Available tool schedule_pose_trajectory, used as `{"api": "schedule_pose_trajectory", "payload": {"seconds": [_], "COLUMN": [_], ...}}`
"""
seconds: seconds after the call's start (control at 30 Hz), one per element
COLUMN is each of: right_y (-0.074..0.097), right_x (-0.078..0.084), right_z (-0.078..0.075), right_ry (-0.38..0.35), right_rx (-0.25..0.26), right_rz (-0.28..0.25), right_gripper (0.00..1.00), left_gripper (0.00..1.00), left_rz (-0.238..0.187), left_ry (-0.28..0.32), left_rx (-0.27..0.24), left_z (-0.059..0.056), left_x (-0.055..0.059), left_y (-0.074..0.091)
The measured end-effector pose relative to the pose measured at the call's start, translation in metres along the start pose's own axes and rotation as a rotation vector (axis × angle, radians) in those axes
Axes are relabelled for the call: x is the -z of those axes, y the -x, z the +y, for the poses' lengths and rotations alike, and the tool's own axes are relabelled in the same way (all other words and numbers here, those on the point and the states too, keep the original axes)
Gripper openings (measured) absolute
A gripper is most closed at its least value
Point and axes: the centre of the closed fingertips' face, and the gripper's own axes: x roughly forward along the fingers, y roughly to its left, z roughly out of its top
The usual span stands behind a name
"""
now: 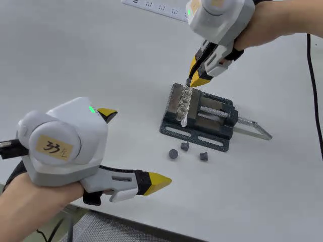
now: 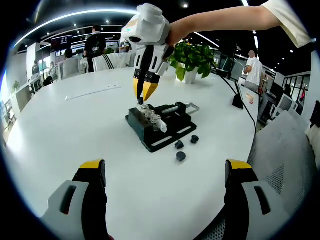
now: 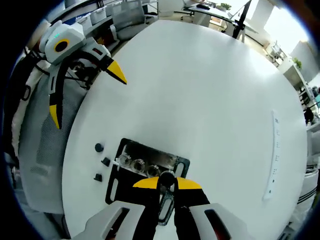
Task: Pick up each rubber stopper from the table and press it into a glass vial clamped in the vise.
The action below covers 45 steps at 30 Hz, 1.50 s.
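A black vise (image 1: pixel 220 132) stands mid-table and clamps a row of glass vials (image 1: pixel 184 103) in its jaws. My right gripper (image 1: pixel 195 81) hangs just over the far end of the row, shut on a dark rubber stopper (image 3: pixel 166 179) that sits above a vial mouth. Three more grey stoppers (image 1: pixel 173 154) (image 1: pixel 184 146) (image 1: pixel 204 157) lie loose on the table in front of the vise. My left gripper (image 1: pixel 133 148) hovers open and holds nothing near the table's front edge, well left of the vise; its jaws (image 2: pixel 166 167) frame the vise (image 2: pixel 167 131) from a distance.
The vise's handle bar (image 1: pixel 255 128) sticks out to the right. A white power strip (image 1: pixel 156 7) lies at the far edge, and a black cable (image 1: pixel 313 75) runs down the right side. Beyond the round white table are chairs, a potted plant (image 2: pixel 192 60) and people.
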Motion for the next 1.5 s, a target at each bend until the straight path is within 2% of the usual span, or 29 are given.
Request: {"api": "schedule_pose_trajectory", "payload": {"seconds": [0.13,0.23,0.33,0.7,0.8,0.87,0.93,1.0,1.17,1.27,1.3,1.37,1.4,1.5], "right_y": [-0.002,-0.001,-0.004,-0.003,-0.004,-0.004,-0.003,-0.003,-0.004,-0.002,-0.001,-0.001,-0.001,-0.008], "right_x": [-0.001,0.001,0.002,0.002,0.002,0.001,0.001,0.001,0.0,0.001,0.001,-0.001,-0.001,0.0], "right_z": [-0.004,0.0,-0.006,0.0,-0.001,-0.001,0.0,0.001,-0.002,0.002,0.005,0.005,0.005,0.01], "right_ry": [-0.04,-0.068,-0.092,-0.182,-0.227,-0.289,-0.246,-0.261,-0.212,-0.174,-0.186,-0.147,-0.159,-0.144], "right_rx": [-0.003,-0.002,0.003,0.034,0.037,0.04,0.046,0.052,0.055,0.053,0.053,0.046,0.048,0.024], "right_rz": [0.009,0.026,0.041,0.069,0.064,0.053,0.048,0.047,0.064,0.062,0.062,0.052,0.053,0.058], "right_gripper": [0.04,0.04,0.04,0.04,0.04,0.04,0.05,0.05,0.06,0.07,0.07,0.07,0.07,0.15], "left_gripper": [0.99,0.99,0.99,0.99,0.99,0.99,0.99,0.99,0.99,0.99,0.99,0.99,0.99,0.99], "left_rz": [-0.001,-0.004,-0.005,-0.008,-0.009,-0.009,-0.009,-0.01,-0.012,-0.014,-0.013,-0.013,-0.012,-0.009], "left_ry": [0.002,0.004,0.005,0.016,0.019,0.017,0.016,0.015,0.014,0.019,0.02,0.023,0.023,0.024], "left_rx": [0.002,0.003,0.004,0.006,0.006,0.006,0.006,0.006,0.005,0.001,0.001,0.0,0.0,-0.002], "left_z": [-0.001,0.0,0.0,-0.002,-0.001,-0.001,-0.001,-0.001,-0.001,-0.001,-0.001,-0.001,-0.001,0.0], "left_x": [0.0,0.0,0.0,0.002,0.002,0.002,0.002,0.002,0.0,0.0,0.0,0.001,0.001,0.003], "left_y": [-0.001,-0.001,-0.002,-0.002,-0.001,-0.001,-0.001,-0.001,-0.001,0.0,0.0,0.0,0.001,0.002]}}
